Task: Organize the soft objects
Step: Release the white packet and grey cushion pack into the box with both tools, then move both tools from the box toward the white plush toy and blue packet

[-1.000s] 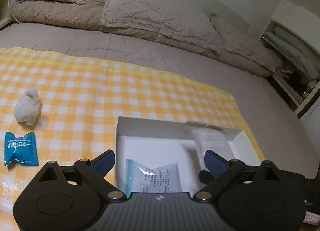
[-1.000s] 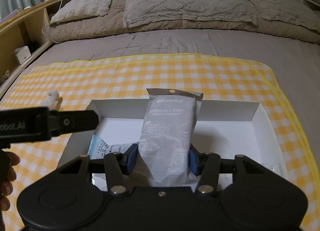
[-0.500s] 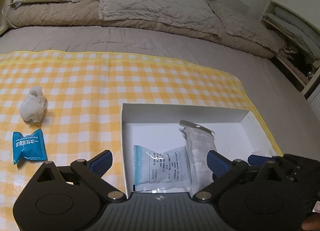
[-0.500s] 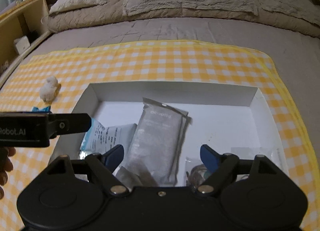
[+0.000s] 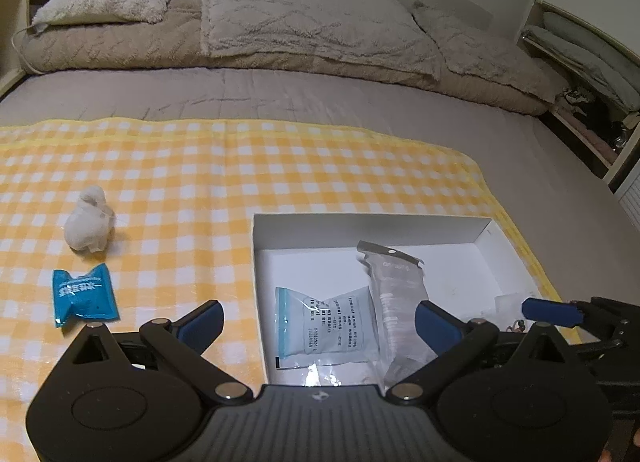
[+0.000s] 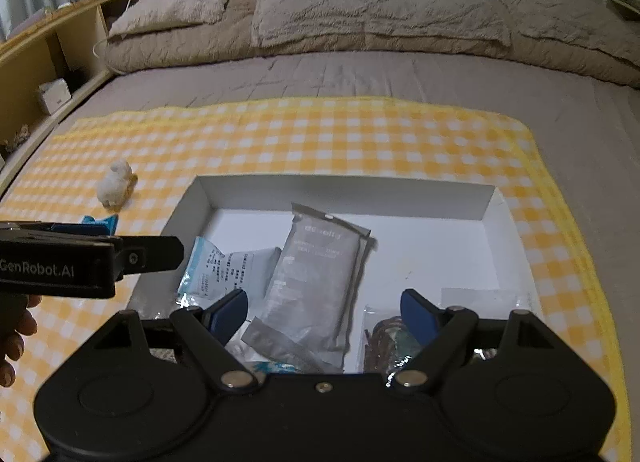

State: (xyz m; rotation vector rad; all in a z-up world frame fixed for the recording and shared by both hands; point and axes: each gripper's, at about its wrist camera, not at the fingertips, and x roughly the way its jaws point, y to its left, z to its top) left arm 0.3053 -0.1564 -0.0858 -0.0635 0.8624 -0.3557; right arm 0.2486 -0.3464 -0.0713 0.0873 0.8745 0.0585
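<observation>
A white cardboard box (image 5: 372, 227) sits on the yellow checked cloth. In it a grey pouch (image 6: 316, 282) lies flat beside a clear packet with a blue edge (image 6: 228, 266). My right gripper (image 6: 322, 312) hangs open above the box's near side, and the pouch lies loose below it. My left gripper (image 5: 320, 324) is open too, over the box's left wall, with nothing between its fingers. Left of the box, a blue packet (image 5: 82, 292) and a white soft bundle (image 5: 90, 225) rest on the cloth.
Small clear packets (image 6: 388, 338) lie in the box's near right corner. Pillows (image 5: 312, 17) line the head of the grey bed. A wooden shelf (image 6: 52, 57) runs along the left and another shelf (image 5: 580, 53) stands at the right. A hand (image 6: 16, 326) holds the left gripper.
My right gripper opened and let go of the grey pouch, which dropped from upright to flat in the box. Both grippers drew back and rose a little.
</observation>
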